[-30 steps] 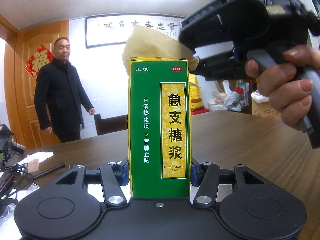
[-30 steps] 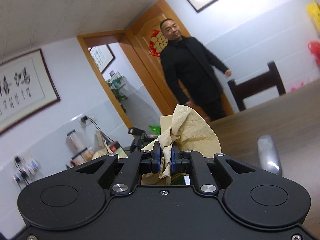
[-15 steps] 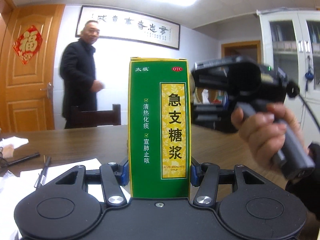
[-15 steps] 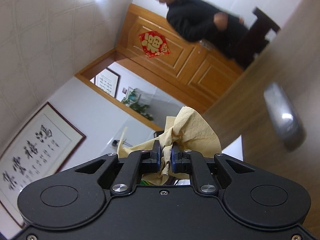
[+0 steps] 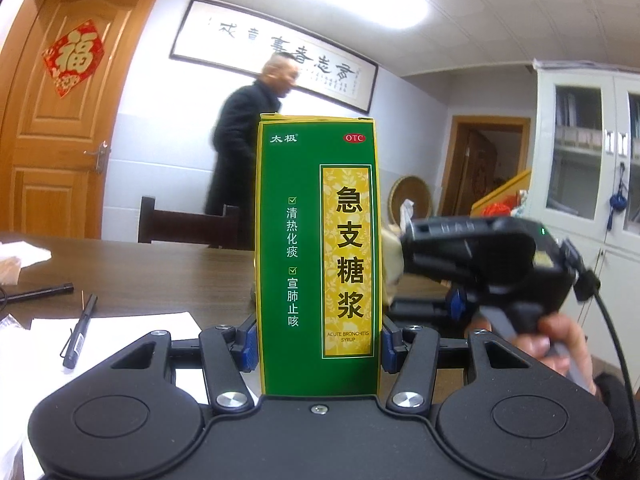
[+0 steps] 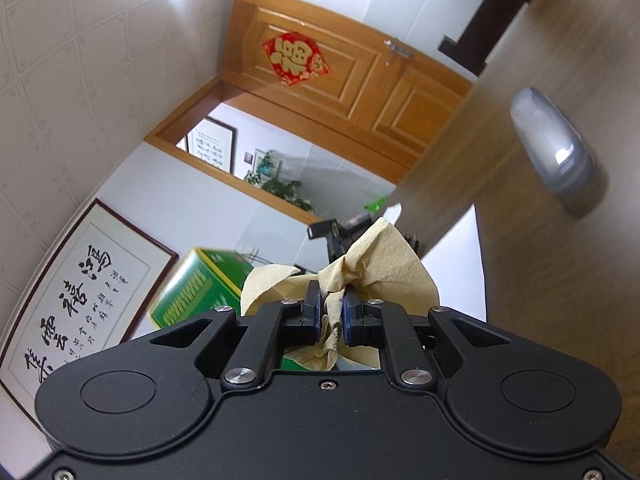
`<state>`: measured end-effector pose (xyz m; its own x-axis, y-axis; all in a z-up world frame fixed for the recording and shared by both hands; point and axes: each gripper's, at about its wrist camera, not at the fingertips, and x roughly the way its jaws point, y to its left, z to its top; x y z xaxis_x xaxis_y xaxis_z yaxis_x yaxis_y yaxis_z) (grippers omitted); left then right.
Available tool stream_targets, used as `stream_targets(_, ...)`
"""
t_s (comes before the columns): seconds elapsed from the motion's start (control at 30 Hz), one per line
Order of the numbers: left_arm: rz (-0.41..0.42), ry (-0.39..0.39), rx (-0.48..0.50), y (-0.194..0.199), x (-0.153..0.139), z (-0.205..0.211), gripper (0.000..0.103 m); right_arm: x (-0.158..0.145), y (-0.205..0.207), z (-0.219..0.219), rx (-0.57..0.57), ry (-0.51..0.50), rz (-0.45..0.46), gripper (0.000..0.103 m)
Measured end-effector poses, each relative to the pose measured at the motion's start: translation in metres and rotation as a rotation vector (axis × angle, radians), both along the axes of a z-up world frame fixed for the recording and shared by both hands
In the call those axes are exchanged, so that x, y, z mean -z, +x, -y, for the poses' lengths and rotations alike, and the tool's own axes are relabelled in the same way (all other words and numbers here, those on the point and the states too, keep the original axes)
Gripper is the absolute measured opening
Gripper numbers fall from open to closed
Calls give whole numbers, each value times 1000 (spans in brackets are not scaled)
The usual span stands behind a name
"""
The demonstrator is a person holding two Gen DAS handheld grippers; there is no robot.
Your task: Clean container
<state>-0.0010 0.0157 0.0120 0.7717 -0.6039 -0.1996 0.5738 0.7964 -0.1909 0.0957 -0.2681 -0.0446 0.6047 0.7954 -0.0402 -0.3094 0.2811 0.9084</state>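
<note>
My left gripper point(image 5: 316, 346) is shut on a tall green and yellow medicine box point(image 5: 316, 248), held upright above the brown table point(image 5: 160, 276). My right gripper point(image 6: 331, 312) is shut on a crumpled beige paper napkin point(image 6: 384, 264). In the left wrist view the right gripper body point(image 5: 480, 264) sits at the box's right side, with the napkin point(image 5: 392, 252) against the box's right face. In the right wrist view the box point(image 6: 200, 288) shows tilted, just left of the napkin.
White paper point(image 5: 120, 328) with a black pen point(image 5: 80, 328) lies on the table at left. A silver oblong object point(image 6: 552, 148) lies on the table. A man in black point(image 5: 248, 148) walks behind a dark chair point(image 5: 188, 224). A white cabinet point(image 5: 588, 160) stands right.
The right gripper with the napkin has dropped from the top of the box to its right side and rolled. The left gripper turned right with the box. The man walked right.
</note>
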Motion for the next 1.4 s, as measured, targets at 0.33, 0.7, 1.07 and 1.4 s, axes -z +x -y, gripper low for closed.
stream_targets(0.33, -14, -33, -38, 4, -2, -7, 49, 18, -9, -7, -9, -15, -53, 11)
stream_targets(0.7, -15, -95, -82, 4, -5, -21, 49, 31, -14, -17, -3, -25, -114, 11)
stream_targets(1.07, -13, -155, -136, 4, -9, -34, 49, 49, -17, -38, 27, 32, -224, 11)
stream_targets(1.4, -4, -181, -162, 2, -12, -37, 49, 67, -16, -54, 41, 79, -314, 11)
